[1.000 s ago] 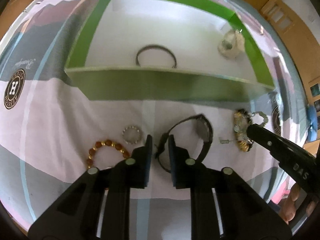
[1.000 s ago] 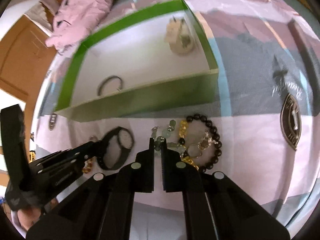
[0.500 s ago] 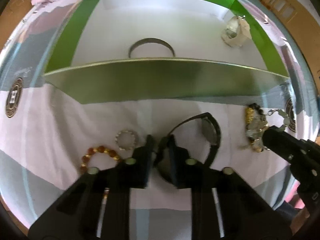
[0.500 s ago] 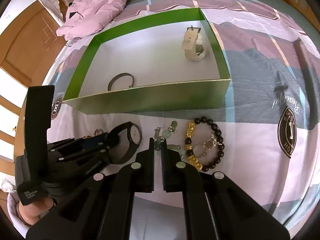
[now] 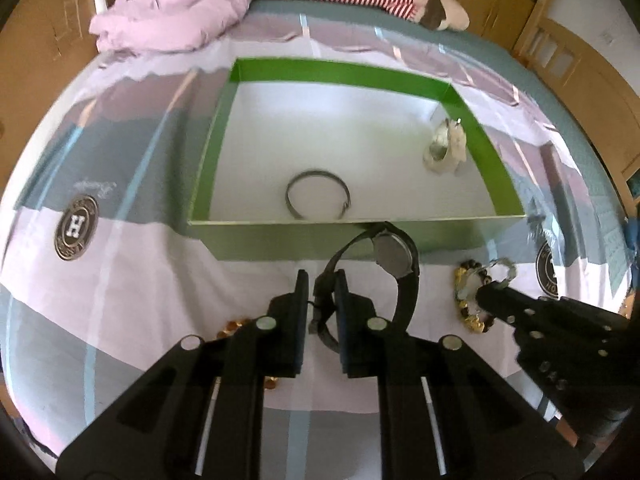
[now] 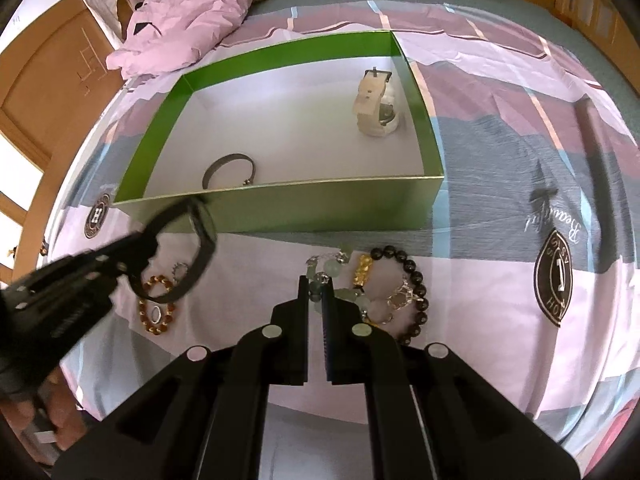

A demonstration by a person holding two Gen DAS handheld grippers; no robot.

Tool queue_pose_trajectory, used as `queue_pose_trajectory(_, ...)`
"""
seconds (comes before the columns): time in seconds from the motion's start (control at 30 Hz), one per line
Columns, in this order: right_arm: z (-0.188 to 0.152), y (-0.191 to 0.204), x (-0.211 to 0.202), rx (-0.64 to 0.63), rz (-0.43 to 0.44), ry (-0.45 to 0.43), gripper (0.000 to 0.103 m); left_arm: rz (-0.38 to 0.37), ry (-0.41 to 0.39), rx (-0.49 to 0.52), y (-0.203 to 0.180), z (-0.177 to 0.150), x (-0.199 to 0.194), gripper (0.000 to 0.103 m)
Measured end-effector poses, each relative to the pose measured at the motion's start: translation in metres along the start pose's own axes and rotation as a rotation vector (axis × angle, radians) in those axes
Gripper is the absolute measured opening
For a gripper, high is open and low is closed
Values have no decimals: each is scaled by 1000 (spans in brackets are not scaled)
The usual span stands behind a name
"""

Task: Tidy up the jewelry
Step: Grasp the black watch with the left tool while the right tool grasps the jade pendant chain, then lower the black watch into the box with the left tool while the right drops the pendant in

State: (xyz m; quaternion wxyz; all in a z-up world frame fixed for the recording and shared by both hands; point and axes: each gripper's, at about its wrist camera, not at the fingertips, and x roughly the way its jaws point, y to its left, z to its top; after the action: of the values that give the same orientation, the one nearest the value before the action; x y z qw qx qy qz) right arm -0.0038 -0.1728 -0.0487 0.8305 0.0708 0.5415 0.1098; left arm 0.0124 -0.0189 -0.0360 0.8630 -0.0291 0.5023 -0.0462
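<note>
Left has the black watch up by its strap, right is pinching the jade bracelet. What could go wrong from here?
The left gripper grips only the strap of the black watch; the heavy face dangles and might clip the green box wall. The right gripper's jade bracelet lies tangled with the black bead bracelet, so lifting may drag both.

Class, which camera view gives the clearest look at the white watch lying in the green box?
The right wrist view: the white watch shows its strap and buckle unobstructed. The left wrist view shows it smaller and blurrier against the green box wall.
</note>
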Motion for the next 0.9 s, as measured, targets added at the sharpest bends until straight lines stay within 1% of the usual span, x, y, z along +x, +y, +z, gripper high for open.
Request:
queue_pose_trajectory(0.07, 1, 1, -3, 3, 7, -14, 5, -2, -17, 3, 7, 1, -9, 12)
queue_pose_trajectory(0.2, 2, 6, -9, -22, -1, -46, 6, 3, -37, 7, 9, -1, -16, 12)
queue_pose_trajectory(0.6, 2, 9, -7, -38, 6, -35, 6, 6, -30, 6, 8, -2, -14, 13)
queue_pose_trajectory(0.7, 3, 9, -11, -35, 18, -50, 6, 6, -38, 2, 8, -1, -15, 13)
queue_pose_trajectory(0.77, 6, 9, -18, -32, 35, -64, 6, 7, -83, -14, 11, 1, -23, 13)
queue_pose_trajectory(0.8, 10, 7, -25, -21, 57, -80, 5, 10, -106, -18, 11, 3, -27, 13)
queue_pose_trajectory(0.83, 13, 5, -31, -11, 77, -98, 5, 16, -148, -18, 11, 7, -36, 13)
queue_pose_trajectory(0.87, 19, 3, -38, 1, 95, -125, 6, 19, -169, -17, 11, 10, -40, 13)
queue_pose_trajectory(0.9, 26, 2, -47, 16, 107, -169, 6, 21, -192, -17, 11, 14, -45, 13)
